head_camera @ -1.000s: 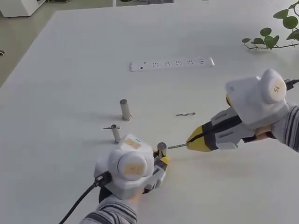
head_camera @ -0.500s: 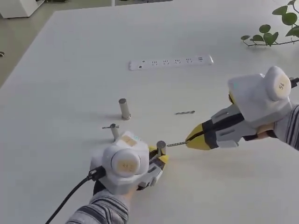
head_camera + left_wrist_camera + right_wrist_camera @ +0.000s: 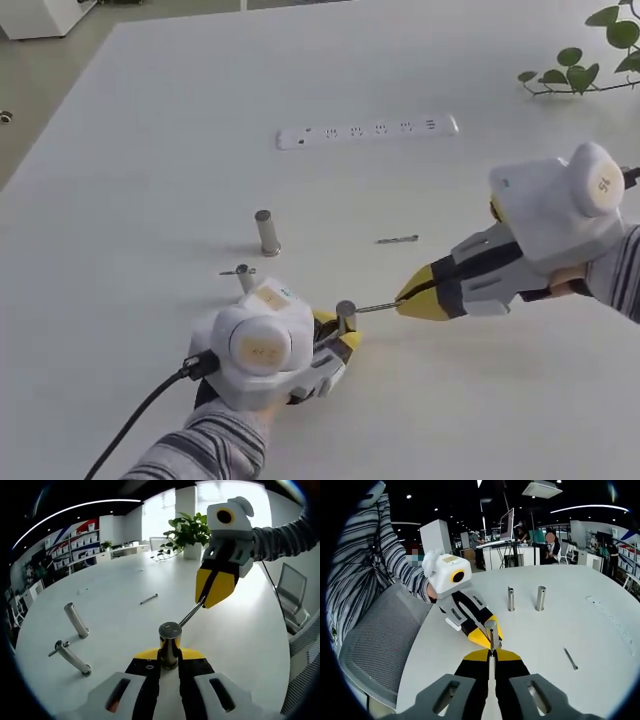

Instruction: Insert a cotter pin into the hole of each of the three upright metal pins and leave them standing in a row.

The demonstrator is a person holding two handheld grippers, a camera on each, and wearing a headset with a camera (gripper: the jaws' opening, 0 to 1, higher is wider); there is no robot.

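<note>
My left gripper [image 3: 343, 333] [image 3: 169, 656] is shut on an upright metal pin [image 3: 346, 316] [image 3: 169, 641] [image 3: 491, 628] near the table's front. My right gripper [image 3: 408, 295] [image 3: 491, 656] is shut on a cotter pin [image 3: 377, 307] [image 3: 192, 612], whose tip meets the side of that pin just under its head. A second upright pin [image 3: 245, 278] [image 3: 71, 656] [image 3: 510, 599] stands to the left with a cotter pin [image 3: 238, 271] through it. A third, bare pin [image 3: 266, 232] [image 3: 76, 620] [image 3: 540, 598] stands behind it. One loose cotter pin [image 3: 397, 239] [image 3: 149, 598] [image 3: 570, 658] lies flat on the table.
A white power strip [image 3: 368, 131] lies further back on the white table [image 3: 150, 150]. Plant leaves [image 3: 590, 60] reach in at the far right corner. A black cable [image 3: 140, 420] trails from my left gripper toward the front edge.
My left gripper has shifted slightly left and lower around the pin it holds. The right gripper and its cotter pin have stayed at the pin's side.
</note>
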